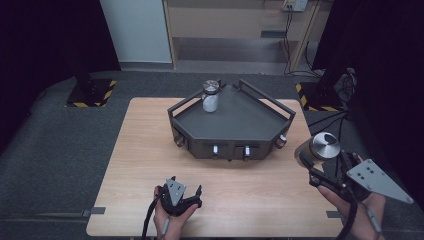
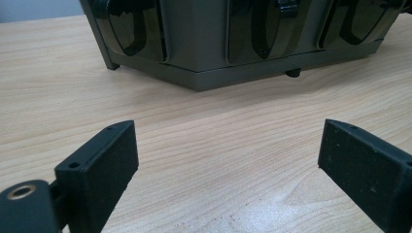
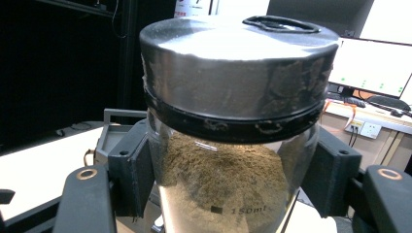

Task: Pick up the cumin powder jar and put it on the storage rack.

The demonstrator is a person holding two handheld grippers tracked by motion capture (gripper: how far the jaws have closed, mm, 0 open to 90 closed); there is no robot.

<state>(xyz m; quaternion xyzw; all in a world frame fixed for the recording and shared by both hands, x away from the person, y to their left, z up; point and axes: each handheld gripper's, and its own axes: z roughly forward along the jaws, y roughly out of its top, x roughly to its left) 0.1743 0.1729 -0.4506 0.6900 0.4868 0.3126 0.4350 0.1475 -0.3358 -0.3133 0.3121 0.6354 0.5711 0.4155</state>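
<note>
The right hand-held gripper (image 1: 314, 167) clenches a metal-lidded glass jar (image 3: 233, 145) of brown powder up off the bench's (image 1: 150, 150) right edge, while the left hand-held gripper (image 2: 228, 170) rests spread and empty before the dark tray (image 1: 240, 120).

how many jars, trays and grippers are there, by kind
Glass jars with metal lids: 2, one with white contents standing on the tray, one with brown powder held in the right gripper
Dark grey angular trays with rails: 1
Black two-jaw grippers: 2, the left gripper open over the wooden table
Total: 5
</note>
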